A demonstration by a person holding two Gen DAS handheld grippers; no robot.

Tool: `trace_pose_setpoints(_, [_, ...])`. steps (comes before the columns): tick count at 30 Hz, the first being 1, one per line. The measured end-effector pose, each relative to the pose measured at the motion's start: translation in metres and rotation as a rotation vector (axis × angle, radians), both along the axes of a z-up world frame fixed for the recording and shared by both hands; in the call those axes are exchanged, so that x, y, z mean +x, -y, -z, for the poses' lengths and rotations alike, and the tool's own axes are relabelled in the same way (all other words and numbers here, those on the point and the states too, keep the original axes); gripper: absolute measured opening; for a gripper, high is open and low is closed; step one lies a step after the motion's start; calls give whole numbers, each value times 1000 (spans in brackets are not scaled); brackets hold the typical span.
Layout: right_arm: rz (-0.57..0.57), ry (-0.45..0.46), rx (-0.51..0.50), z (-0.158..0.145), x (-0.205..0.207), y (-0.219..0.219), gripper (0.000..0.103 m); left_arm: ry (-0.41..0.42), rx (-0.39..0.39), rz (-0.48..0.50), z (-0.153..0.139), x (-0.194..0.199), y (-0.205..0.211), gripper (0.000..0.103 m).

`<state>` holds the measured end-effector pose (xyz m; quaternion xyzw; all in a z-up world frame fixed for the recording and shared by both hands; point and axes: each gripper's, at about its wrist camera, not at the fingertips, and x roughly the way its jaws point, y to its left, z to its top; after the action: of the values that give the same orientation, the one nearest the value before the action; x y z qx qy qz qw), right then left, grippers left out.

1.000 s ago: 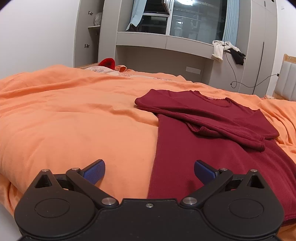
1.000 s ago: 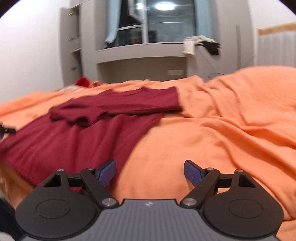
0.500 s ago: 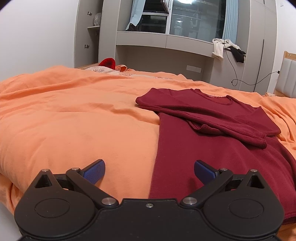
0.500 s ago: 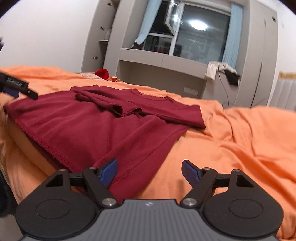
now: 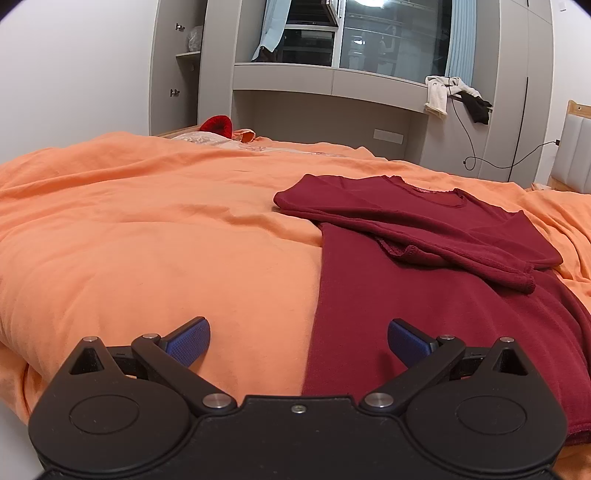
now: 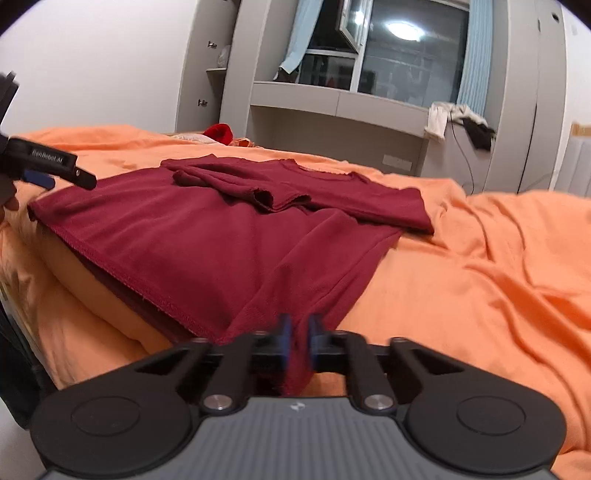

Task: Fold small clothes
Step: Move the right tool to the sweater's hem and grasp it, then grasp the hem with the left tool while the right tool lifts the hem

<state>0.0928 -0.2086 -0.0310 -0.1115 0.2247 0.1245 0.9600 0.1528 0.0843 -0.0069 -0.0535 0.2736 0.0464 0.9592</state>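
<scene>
right wrist view has the right gripper [image 6: 297, 338] with its blue pads drawn together on the near corner of the dark red shirt [image 6: 229, 236], a fold of the hem pinched between them; the jaws have just been closing onto that cloth. the shirt's hem runs along the near edge of the bed, from that pinched corner up to the far left corner, where the left gripper [image 6: 48, 170] hangs just above it. the hem overhangs the rounded edge of the orange duvet [image 6: 498, 295] a little, with a shadowed gap under it. to the right of the shirt the duvet is bare and rumpled, open room all the way to the right edge of the view.

left wrist view shows the left gripper [image 5: 297, 339] with its jaws spread wide and nothing between the pads; the shirt's [image 5: 424, 288] straight side edge lies between them, nearer the right pad. both sleeves are folded across the chest, cuffs overlapping near the middle. left of the shirt is a wide stretch of bare duvet [image 5: 147, 240].

beyond the bed stand grey built-in cabinets [image 5: 332, 85] under a dark window [image 5: 388, 33] with pale blue curtains. a white cloth [image 5: 439, 94] and a black one hang off the ledge, with a cable trailing down the cabinet. a red item [image 5: 218, 125] sits at the far side of the bed.
</scene>
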Motion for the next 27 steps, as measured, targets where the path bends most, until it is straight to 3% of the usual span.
trace_pose_setpoints(9, [138,-16,146,-14,-13,51,2,-17,7,1,4,-1,-3,102])
trace_pose_setpoints(13, [127,-48,93,-4,-7,45,3,-30,35,-4,5,0,2,102])
trace_pose_setpoints(21, [121,-54,92,-3,-11,44,5,-42,73,6,9,-8,4,102])
trace_pose_setpoints(22, [116,-53,104,-3,-13,45,6,-43,75,4,9,-9,4,102])
trace_pose_setpoints(24, [119,-50,121,-4,-15,48,23,-43,79,-1,9,-10,5,102])
trace_pose_setpoints(27, [133,-40,145,-5,-17,52,35,-27,76,2,7,-15,6,89])
